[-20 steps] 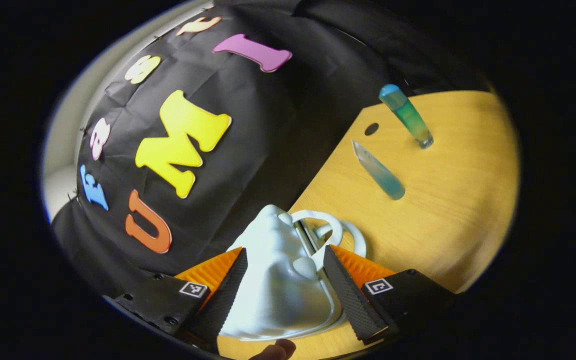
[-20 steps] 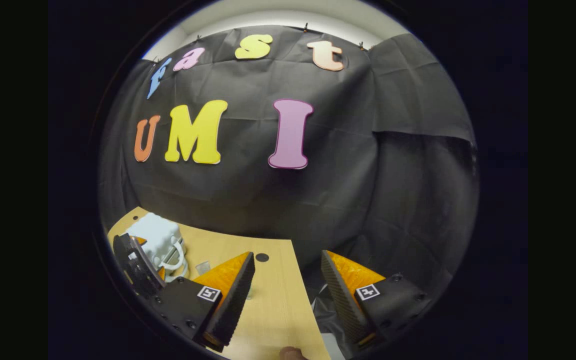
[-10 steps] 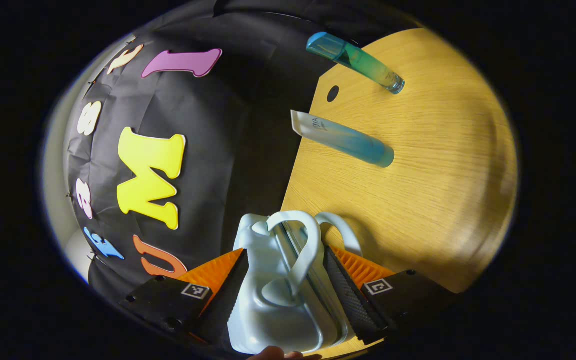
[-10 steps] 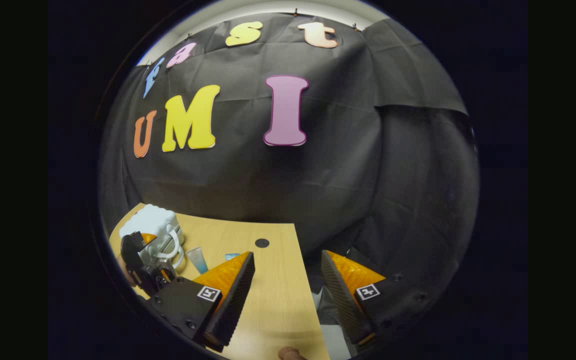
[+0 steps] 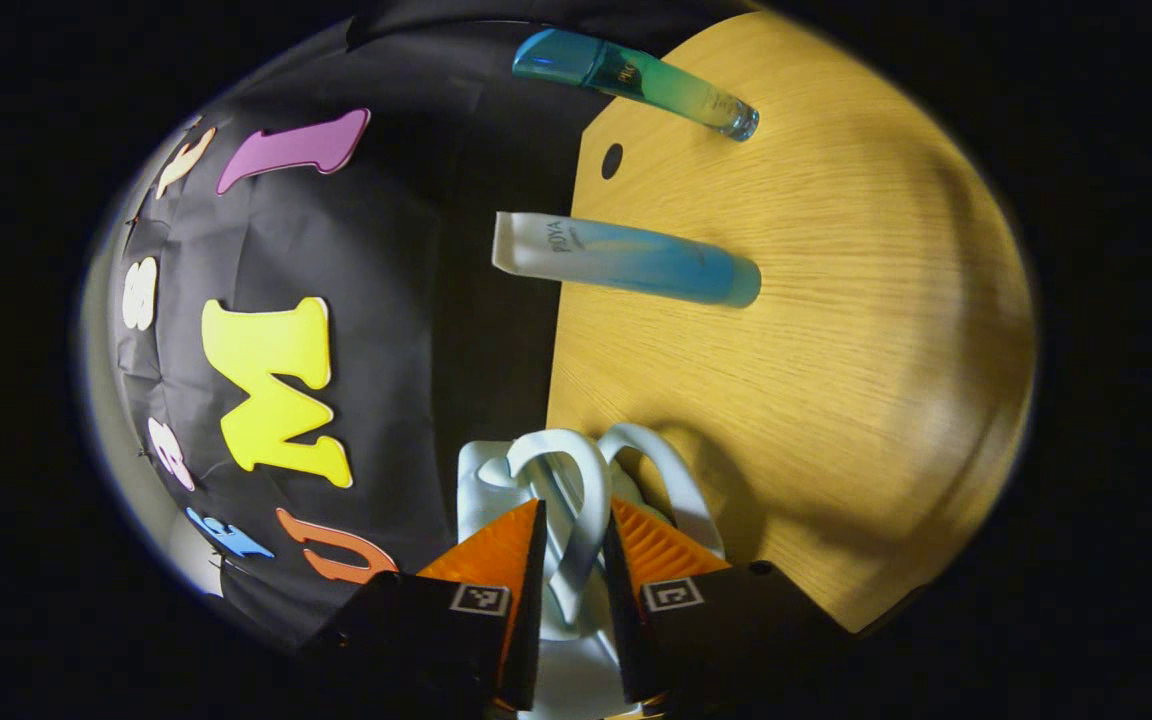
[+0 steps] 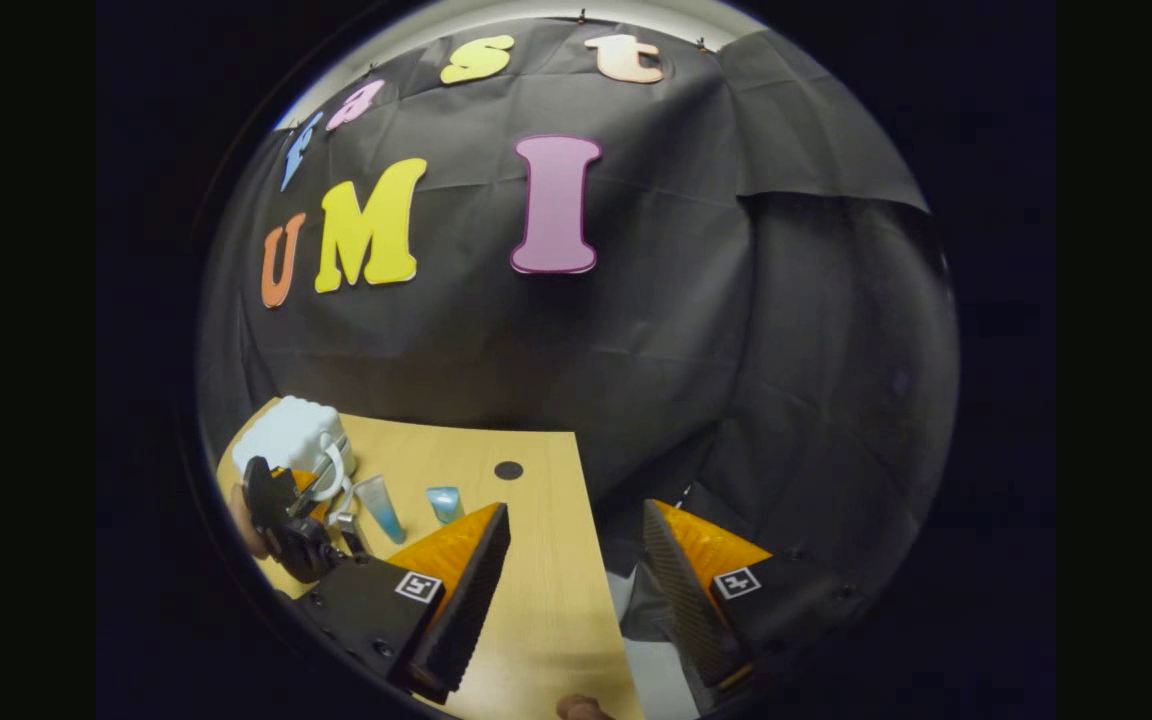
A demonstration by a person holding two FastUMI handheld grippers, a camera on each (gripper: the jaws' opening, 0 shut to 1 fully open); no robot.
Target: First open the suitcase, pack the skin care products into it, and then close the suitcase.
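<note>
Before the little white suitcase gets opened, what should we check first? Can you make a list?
1. Left gripper has hold of one suitcase handle: ok, the jaws are closed on the white loop.
2. Second handle free beside it: ok.
3. Suitcase open: not ok, the two halves look shut together.
4. Right gripper free to help: ok, its jaws are wide apart with nothing between them, above the table edge.
5. Skin care products ready: ok, the blue tube and the green-blue bottle stand on the table, apart from the suitcase.
6. Latch undone: cannot tell.
</note>
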